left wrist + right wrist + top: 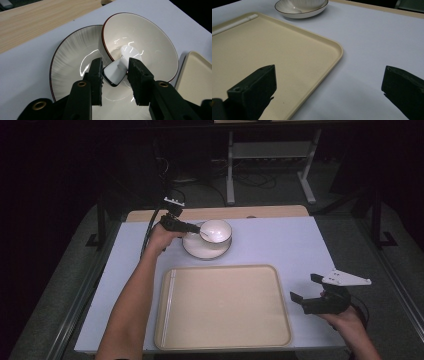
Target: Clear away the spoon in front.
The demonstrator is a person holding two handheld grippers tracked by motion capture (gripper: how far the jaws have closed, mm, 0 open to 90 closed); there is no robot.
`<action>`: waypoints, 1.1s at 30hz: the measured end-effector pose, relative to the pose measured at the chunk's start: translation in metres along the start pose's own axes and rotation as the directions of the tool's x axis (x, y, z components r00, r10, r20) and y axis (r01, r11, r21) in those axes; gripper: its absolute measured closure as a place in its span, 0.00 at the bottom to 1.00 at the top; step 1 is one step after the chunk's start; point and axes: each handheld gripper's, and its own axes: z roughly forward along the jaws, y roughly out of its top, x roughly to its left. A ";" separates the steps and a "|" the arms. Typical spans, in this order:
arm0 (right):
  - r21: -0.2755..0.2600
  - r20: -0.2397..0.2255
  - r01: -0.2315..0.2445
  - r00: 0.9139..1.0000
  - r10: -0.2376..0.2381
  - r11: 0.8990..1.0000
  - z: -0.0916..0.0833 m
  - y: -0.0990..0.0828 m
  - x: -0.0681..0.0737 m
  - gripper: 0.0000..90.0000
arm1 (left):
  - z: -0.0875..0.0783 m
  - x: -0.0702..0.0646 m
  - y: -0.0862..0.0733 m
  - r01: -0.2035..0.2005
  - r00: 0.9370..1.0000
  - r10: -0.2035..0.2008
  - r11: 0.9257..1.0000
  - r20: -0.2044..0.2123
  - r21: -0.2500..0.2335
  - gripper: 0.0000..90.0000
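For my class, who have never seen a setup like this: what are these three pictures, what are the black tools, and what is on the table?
A person sits at a table with a hand-held two-jaw gripper in each hand; no robot arm is involved. The high view looks down from above. The other two views come from cameras riding on each gripper, looking along its black jaws.

On the table lie a beige tray, bare inside, and beyond it a plate with a bowl on it. A white spoon rests in the bowl.

The left gripper has its jaws either side of the spoon's handle, with a gap still showing on one side. The right gripper hangs open beside the tray, holding nothing.
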 end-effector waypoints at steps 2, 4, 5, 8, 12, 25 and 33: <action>-0.001 0.000 0.000 1.000 0.000 1.000 0.000 0.000 0.000 0.00 | -0.001 -0.001 0.000 -0.004 1.000 0.004 1.000 0.005 -0.003 0.75; -0.001 0.001 -0.001 1.000 0.001 1.000 0.000 0.000 0.000 0.00 | -0.002 -0.001 0.000 -0.006 1.000 0.006 1.000 0.009 -0.004 0.77; -0.001 0.000 -0.001 1.000 0.001 1.000 0.000 0.000 0.000 0.00 | -0.003 -0.002 0.000 -0.010 1.000 0.010 1.000 0.012 0.000 0.78; 0.000 0.000 -0.001 1.000 0.001 1.000 0.000 0.000 0.000 0.00 | -0.005 -0.003 0.000 -0.016 1.000 0.016 1.000 0.020 -0.004 0.83; 0.000 0.000 -0.001 1.000 0.001 1.000 0.000 0.000 0.001 0.00 | -0.007 -0.004 -0.002 -0.017 0.999 0.017 1.000 0.042 -0.005 0.87; -0.001 0.000 0.000 1.000 0.000 1.000 0.000 0.001 0.002 0.00 | -0.018 -0.006 -0.003 0.007 0.994 -0.002 0.999 0.110 -0.045 0.95; -0.004 -0.001 -0.003 1.000 0.003 1.000 0.000 0.001 0.001 0.00 | -0.029 -0.017 0.002 0.002 0.992 0.010 0.995 0.123 -0.096 0.95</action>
